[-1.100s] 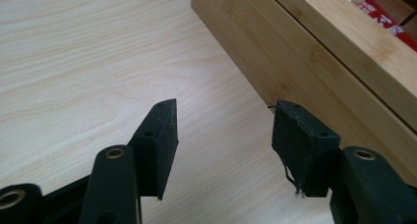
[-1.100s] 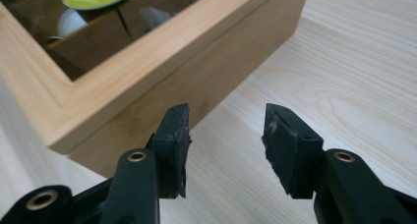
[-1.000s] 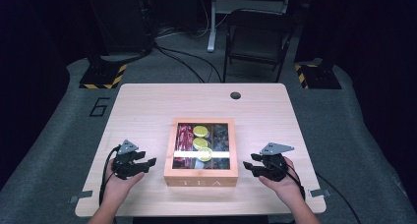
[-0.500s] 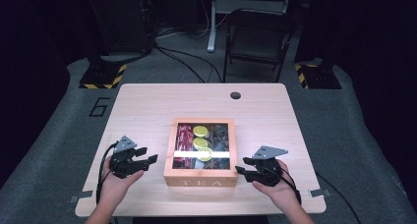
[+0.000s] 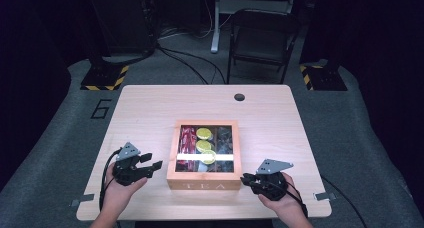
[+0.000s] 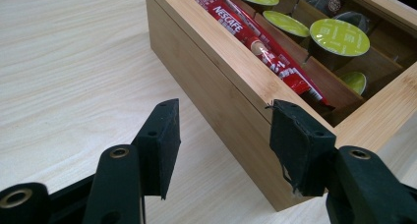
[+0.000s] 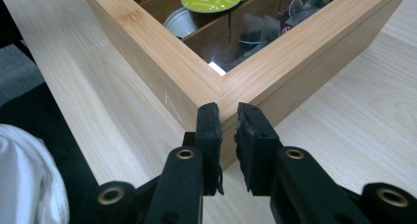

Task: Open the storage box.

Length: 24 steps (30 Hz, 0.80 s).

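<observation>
Since the earlier frames the right hand-held gripper [image 5: 248, 179] has slid in across the worktop [image 5: 150, 108] toward the near right corner of the tea box [image 5: 204, 179], and its jaws have just been closing; nothing sits between them; in the right gripper view they stand nearly shut w/ a thin slit, pointing straight at that corner [image 7: 219, 89], close to it, contact not clear; the left hand-held gripper [image 5: 152, 160] has barely shifted.

The box sits mid-worktop, nearer the person's edge; roughly square, slightly deeper front to back than wide, so its long axis runs away from the person; the front face marked TEA points at the person; its glass-paned lid lies flat and reads as closed; inside run three lanes front to back: red Nescafé sticks [image 6: 255, 37] at left, green-topped capsules [image 6: 339, 36] in the middle, dark tea bags [image 7: 255, 35] at right.

The left gripper is open, jaws about half apart, holding nothing; in its own view one jaw stands off the box's left wall, the other overlaps the near left corner [image 6: 290, 150].

Judgement: the step looks like getting at the box from both sides, prob. to raise the lid or steady it; to do it well, keep the left jaws square to the side wall; reopen the right jaws before gripping, since nearly shut they can only push; take the lid at its front edge, not the corner; lift slowly so the box doesn't skid.
</observation>
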### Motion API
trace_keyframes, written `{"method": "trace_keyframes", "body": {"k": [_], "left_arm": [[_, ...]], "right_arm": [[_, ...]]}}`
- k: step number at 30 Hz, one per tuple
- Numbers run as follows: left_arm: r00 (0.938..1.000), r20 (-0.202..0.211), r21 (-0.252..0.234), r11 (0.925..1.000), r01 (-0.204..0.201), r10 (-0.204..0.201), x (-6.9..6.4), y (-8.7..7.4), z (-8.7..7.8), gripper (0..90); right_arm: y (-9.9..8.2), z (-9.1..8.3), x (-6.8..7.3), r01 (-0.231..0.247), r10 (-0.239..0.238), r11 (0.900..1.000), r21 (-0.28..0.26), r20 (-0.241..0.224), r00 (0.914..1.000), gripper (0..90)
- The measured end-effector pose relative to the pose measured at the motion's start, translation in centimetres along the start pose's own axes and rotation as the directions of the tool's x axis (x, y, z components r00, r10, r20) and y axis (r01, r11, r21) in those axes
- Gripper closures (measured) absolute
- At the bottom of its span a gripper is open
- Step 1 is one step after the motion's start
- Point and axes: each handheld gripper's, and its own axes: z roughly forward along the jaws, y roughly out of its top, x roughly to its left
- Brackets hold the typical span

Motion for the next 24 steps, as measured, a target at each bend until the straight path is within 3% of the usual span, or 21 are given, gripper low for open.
{"method": "trace_keyframes", "body": {"k": [6, 8, 11, 23, 24], "left_arm": [[1.0000, -0.006, -0.001, 1.0000, -0.003, 0.003, 0.1, -0.2, 0.1, 45.3], [1.0000, -0.004, 0.004, 1.0000, -0.005, 0.005, 0.2, -0.3, 0.1, 45.3], [1.0000, -0.004, 0.003, 1.0000, -0.004, 0.004, 0.2, -0.3, 0.1, 45.4], [0.9999, 0.010, 0.009, 0.9999, -0.011, 0.010, 0.0, -0.2, 0.5, 45.8], [0.9999, 0.007, 0.003, 0.9999, -0.014, 0.014, 0.0, -0.2, 0.6, 45.9]], "right_arm": [[-0.3, -0.1, -0.3, 0.008, -0.008, 0.9999, 0.007, -0.016, 0.9998, 85.1], [-0.5, -0.1, -0.3, -0.014, 0.015, 0.9999, 0.004, -0.020, 0.9997, 85.1], [-0.6, 0.0, -0.3, 0.007, -0.007, 0.9999, 0.015, -0.033, 0.9994, 86.2], [-1.0, 0.1, -0.3, -0.017, 0.018, 0.9992, 0.037, -0.044, 0.9989, 86.7], [-1.0, 0.2, -0.3, -0.001, 0.003, 0.9993, 0.036, -0.048, 0.9989, 86.7]]}}
